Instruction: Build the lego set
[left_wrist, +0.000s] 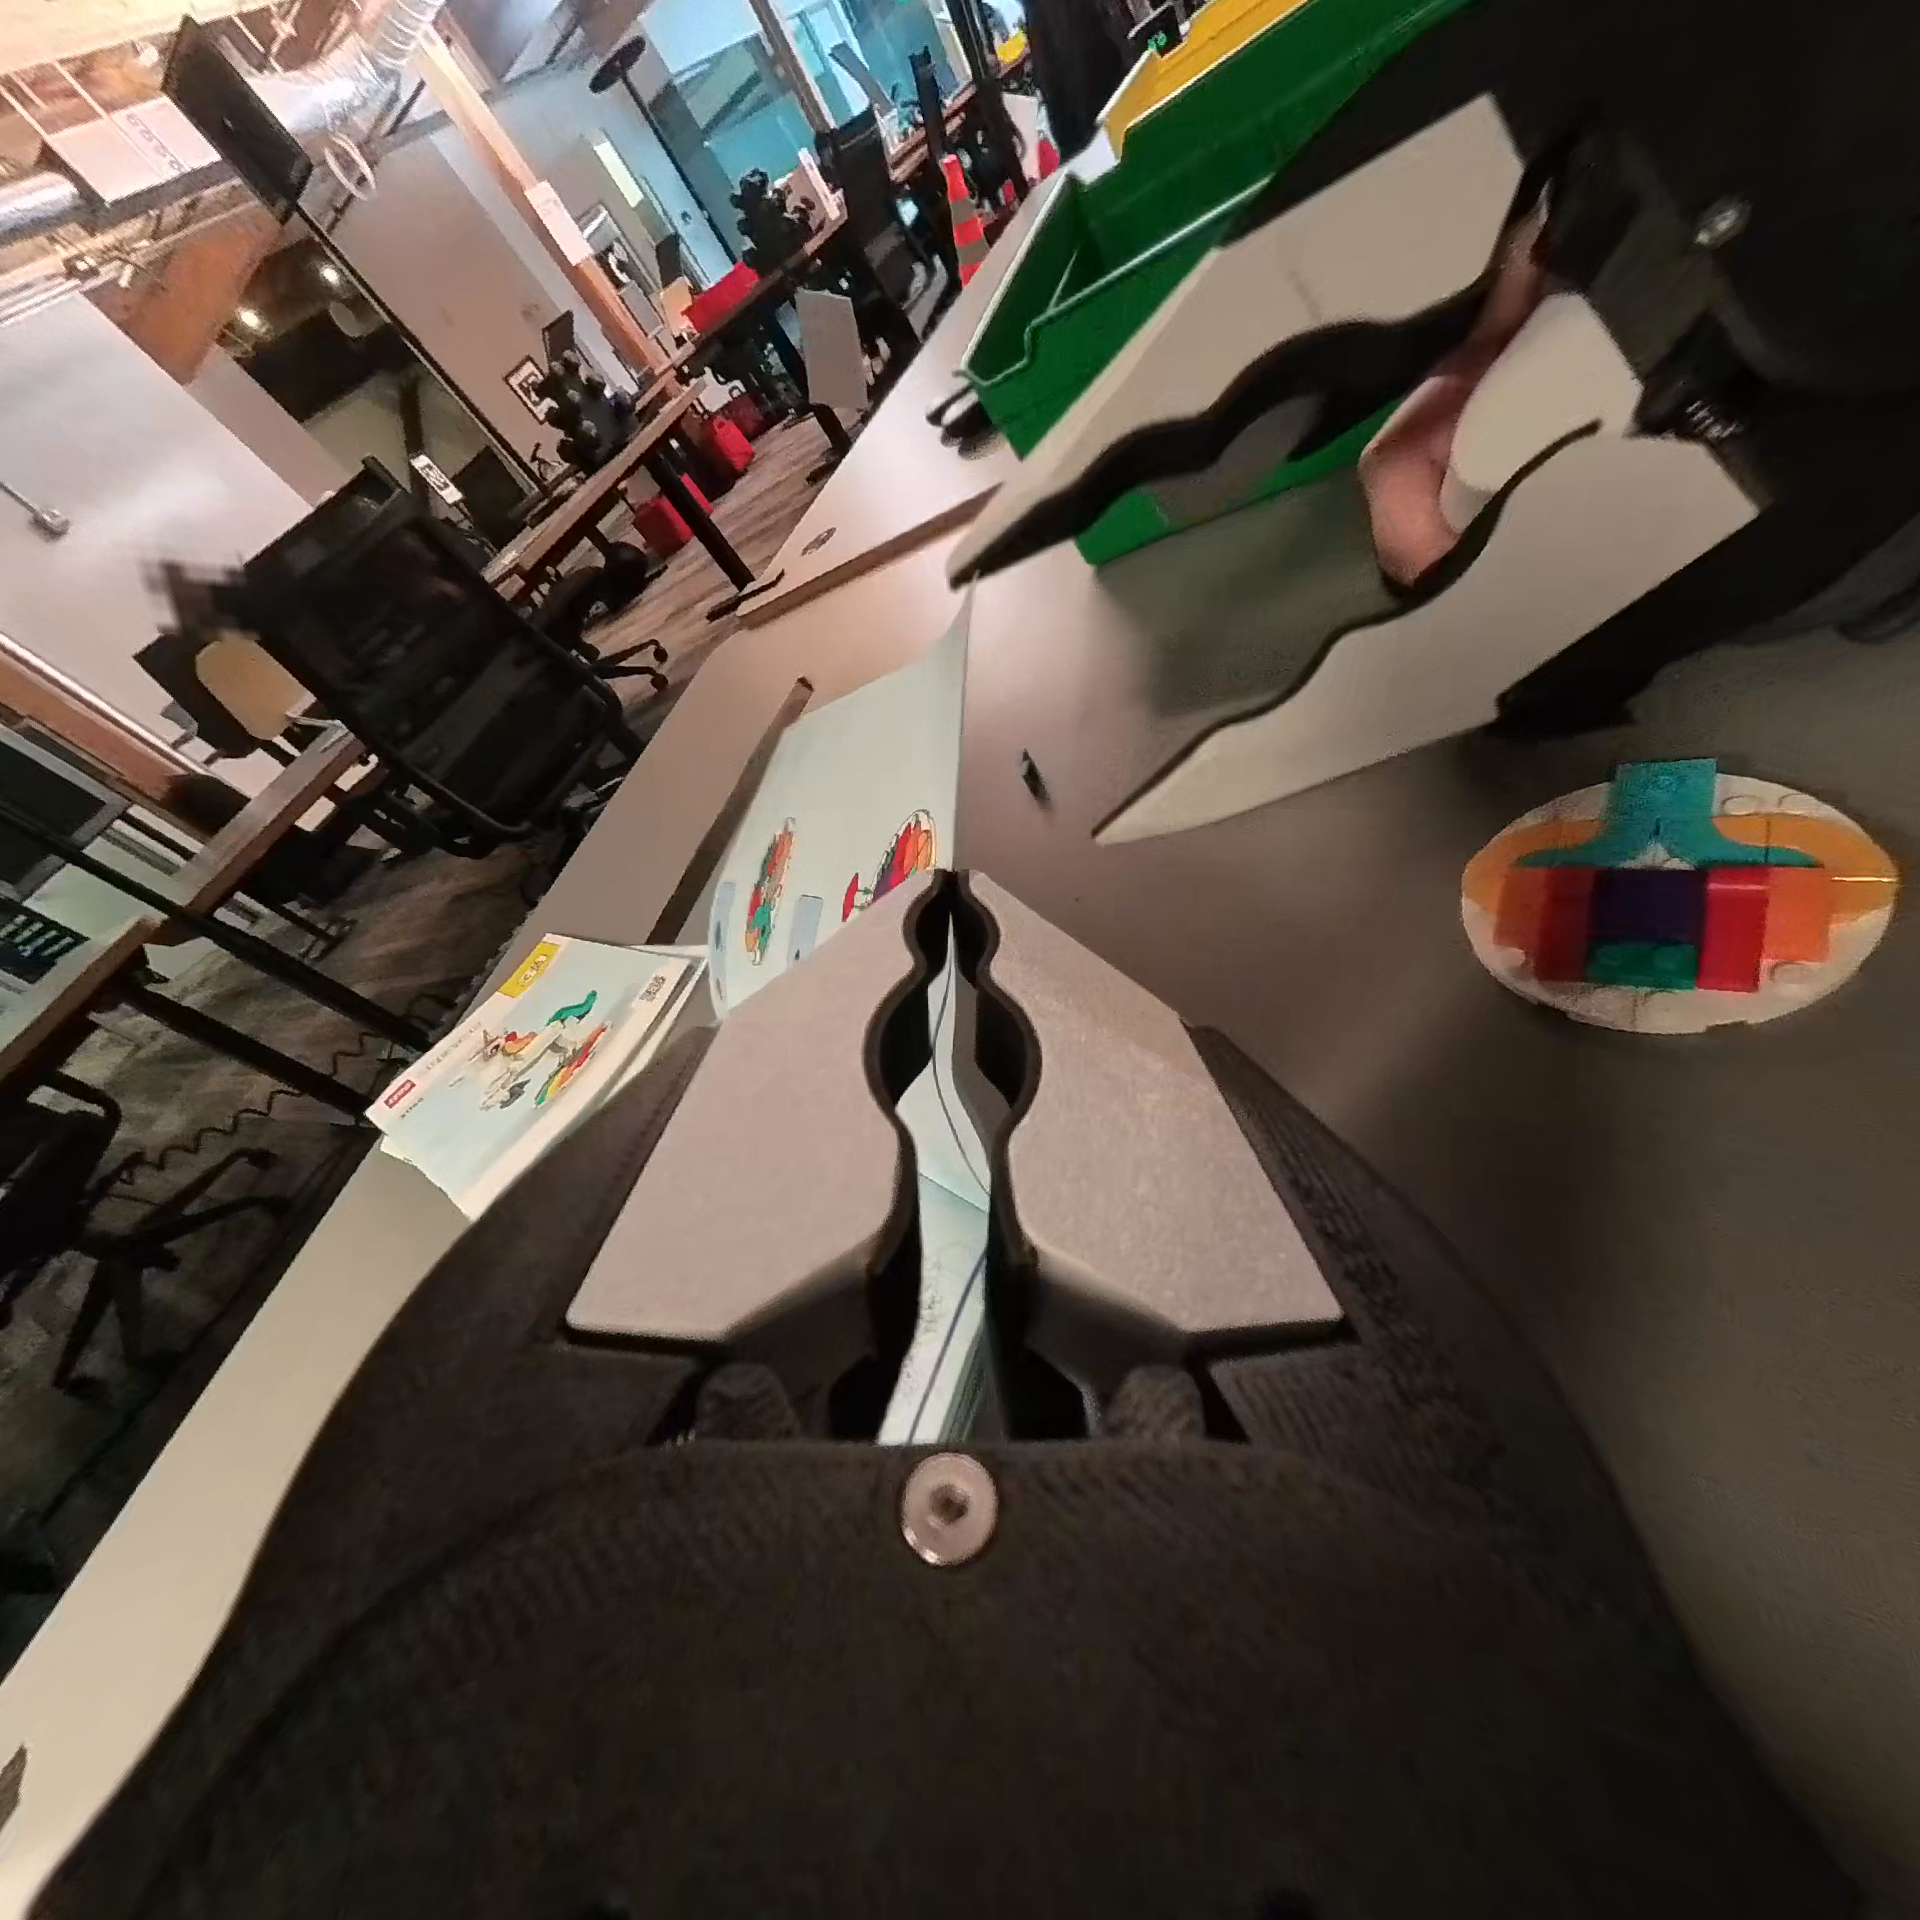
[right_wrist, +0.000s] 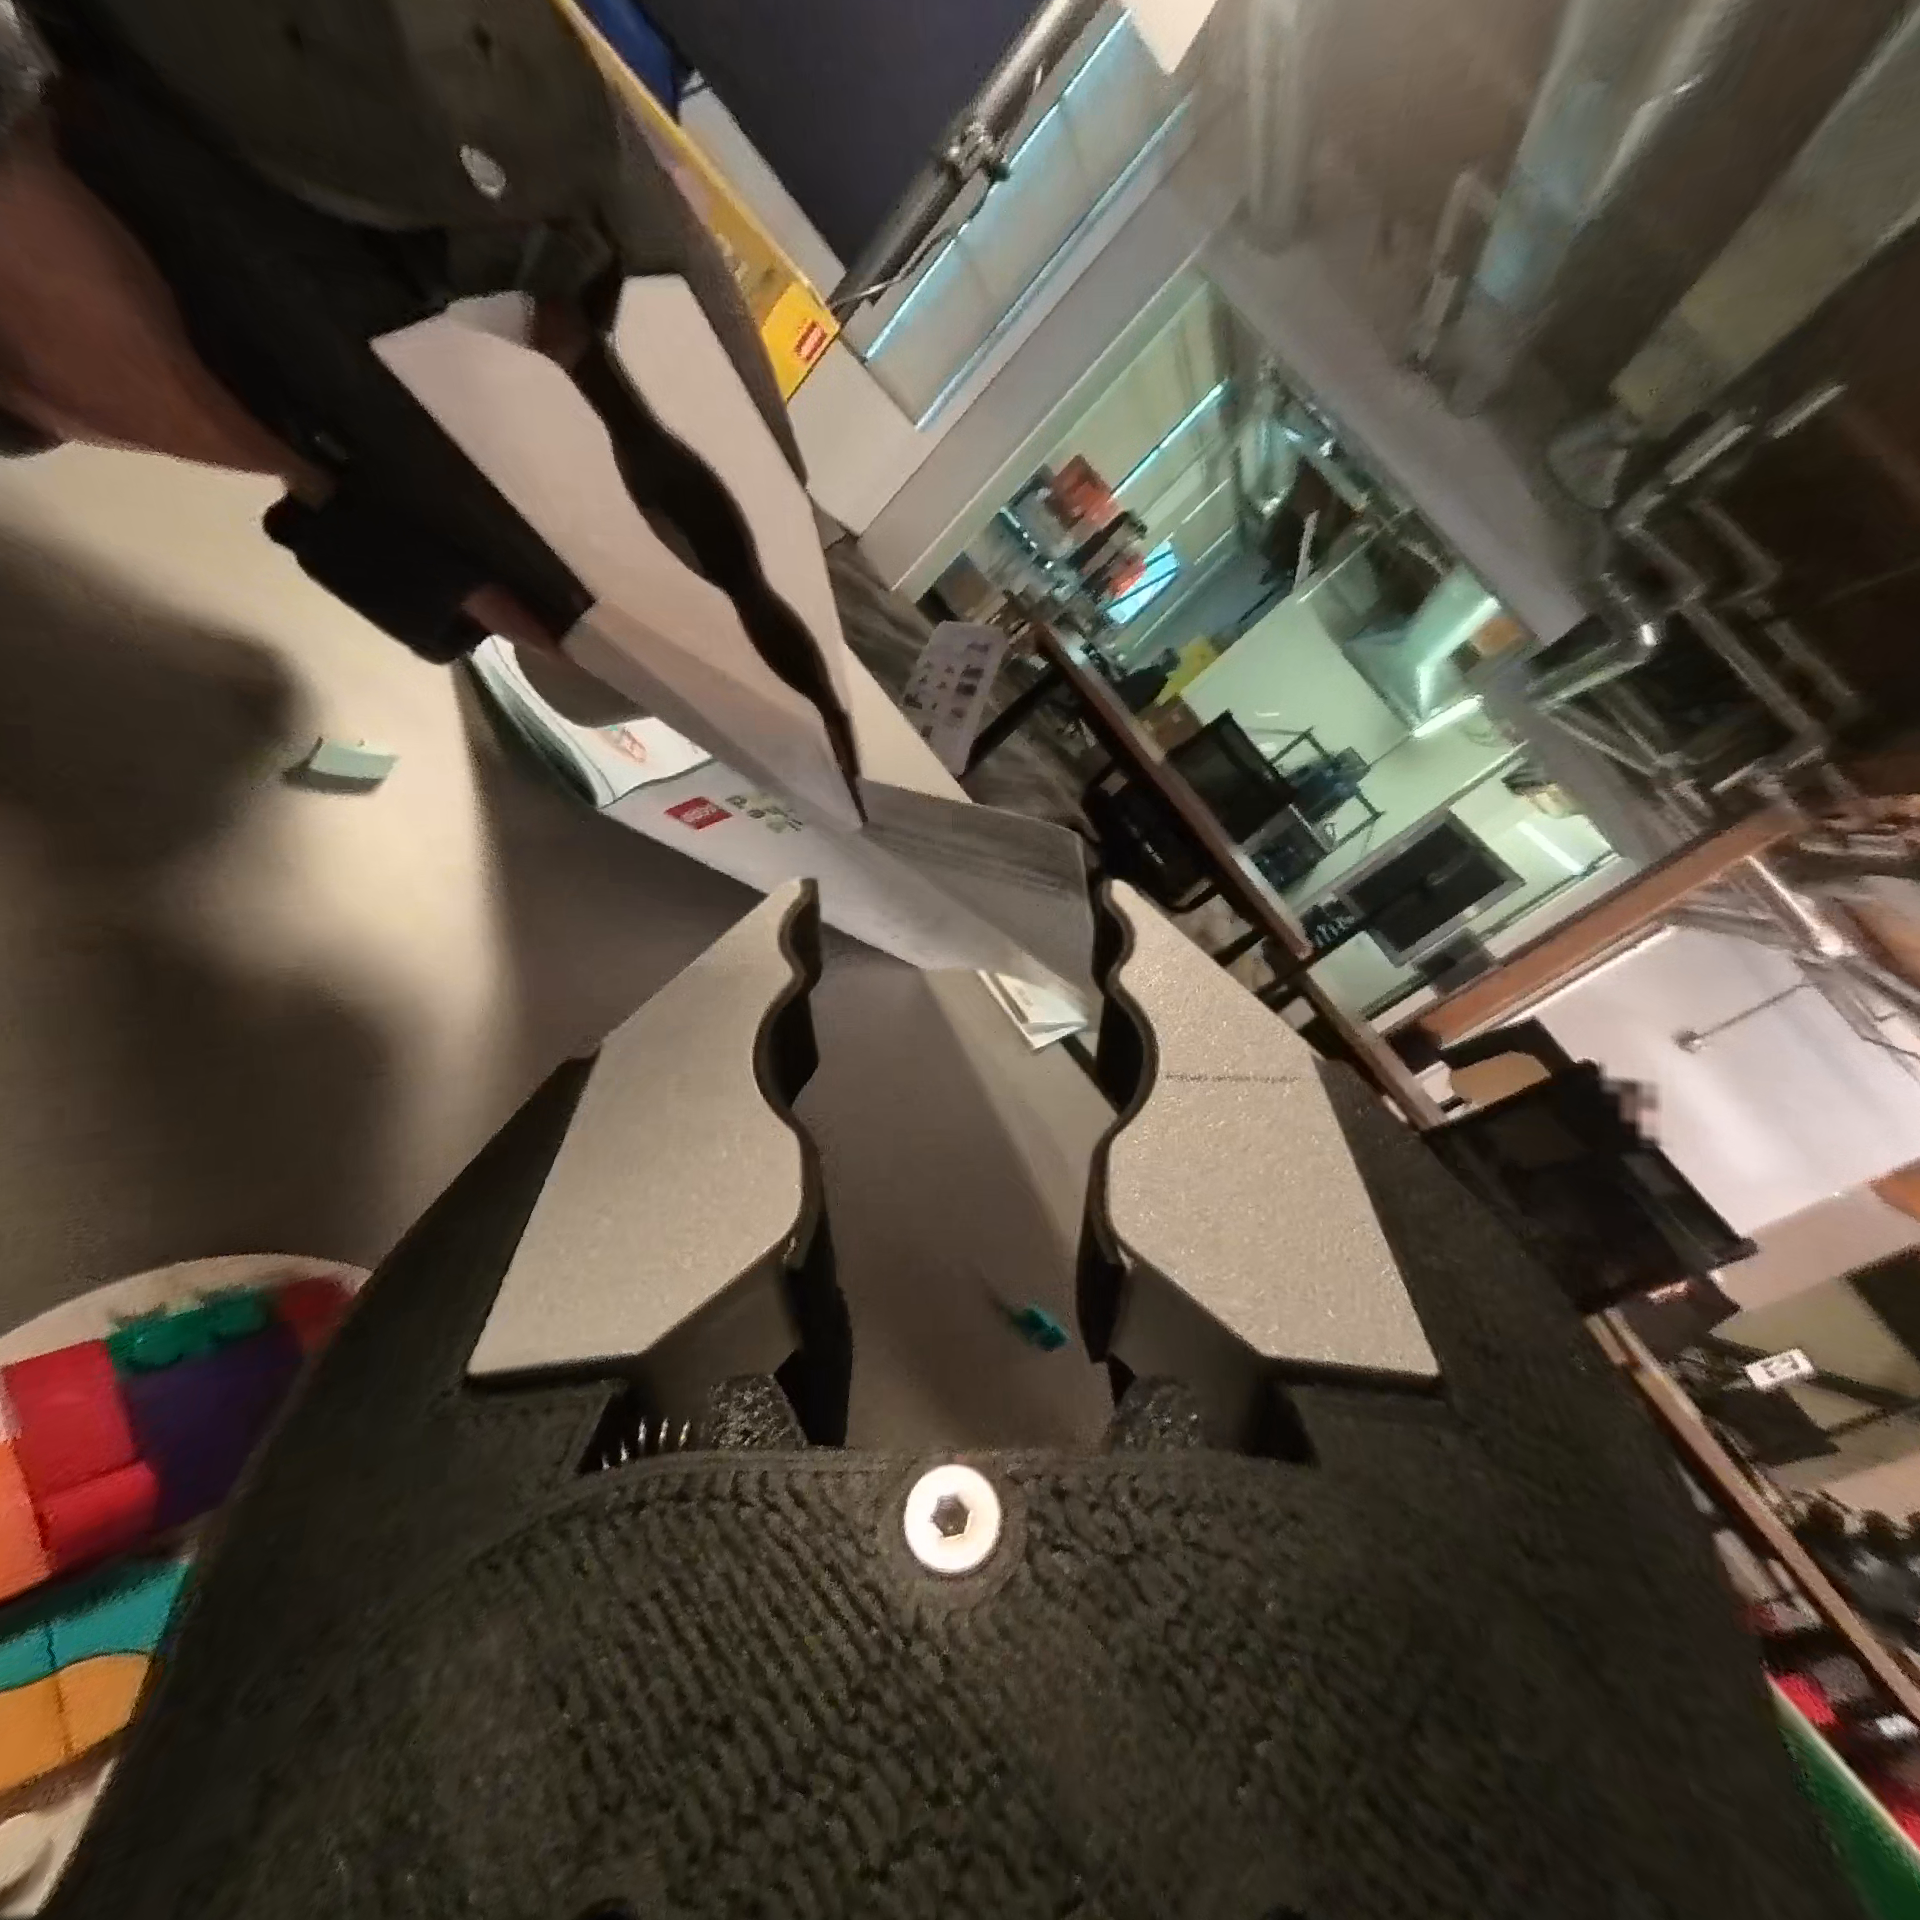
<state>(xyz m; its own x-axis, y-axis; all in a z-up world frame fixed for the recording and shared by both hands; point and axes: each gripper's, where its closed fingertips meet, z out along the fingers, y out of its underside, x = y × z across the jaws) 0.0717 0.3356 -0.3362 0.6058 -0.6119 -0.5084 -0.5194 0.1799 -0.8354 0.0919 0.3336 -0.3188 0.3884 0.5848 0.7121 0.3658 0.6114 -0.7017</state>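
Grey table (left_wrist: 1351, 1195), office behind; left tongs (left_wrist: 951, 883) pinching booklet page (left_wrist: 831, 831); right tongs (right_wrist: 951, 904) agape, empty.

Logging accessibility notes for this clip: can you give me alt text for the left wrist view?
The left gripper is shut on an instruction booklet page, lifting it off a grey table. The right gripper hovers open beyond it, near a round, partly built lego model and a green bin.
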